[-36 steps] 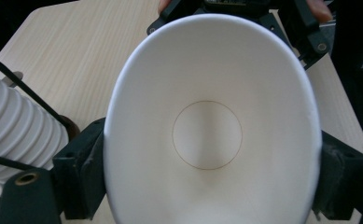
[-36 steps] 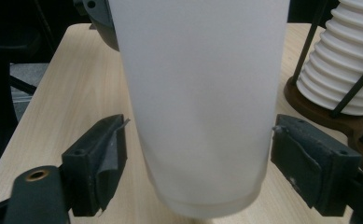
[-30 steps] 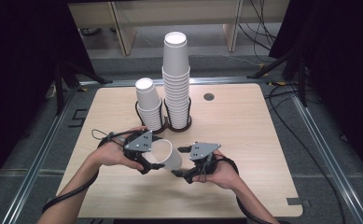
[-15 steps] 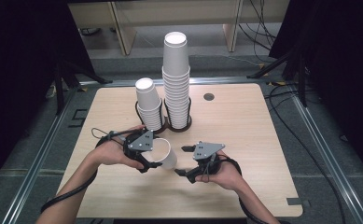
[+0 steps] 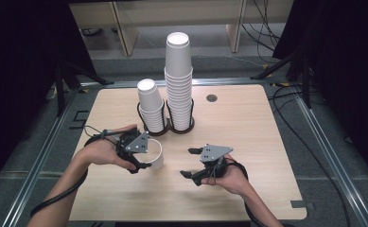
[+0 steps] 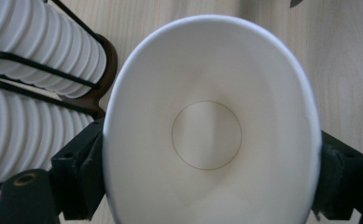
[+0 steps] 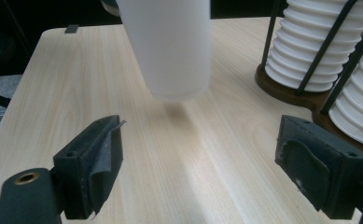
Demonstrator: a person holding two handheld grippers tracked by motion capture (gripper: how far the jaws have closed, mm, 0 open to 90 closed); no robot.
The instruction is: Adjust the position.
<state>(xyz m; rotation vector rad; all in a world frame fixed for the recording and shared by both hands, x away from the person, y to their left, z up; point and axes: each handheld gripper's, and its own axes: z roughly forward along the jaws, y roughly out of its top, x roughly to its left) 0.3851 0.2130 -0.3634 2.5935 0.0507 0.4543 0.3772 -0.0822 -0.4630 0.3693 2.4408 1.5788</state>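
- High view: my left gripper (image 5: 146, 155) is clamped on a white paper cup (image 5: 154, 155), which lies on its side in the jaws, just above the table (image 5: 248, 118), in front of the short cup stack (image 5: 149, 105). My right gripper (image 5: 190, 163) sits to the right of the cup, apart from it, with its jaws spread wide and nothing between them. The tall cup stack (image 5: 178, 80) stands in the dark wire holder (image 5: 181, 126) beside the short one.
- Left gripper view: I look straight into the cup's (image 6: 212, 126) mouth; the rim is squeezed to an oval between my two black jaws, one pressing each side. The stacked cups (image 6: 25, 88) lie at the left.
- Right gripper view: my jaws stand far apart and touch nothing. The cup (image 7: 167, 46) hangs ahead, its base toward me, clear of the wood. The holder (image 7: 305, 91) with its stacks is at the right.
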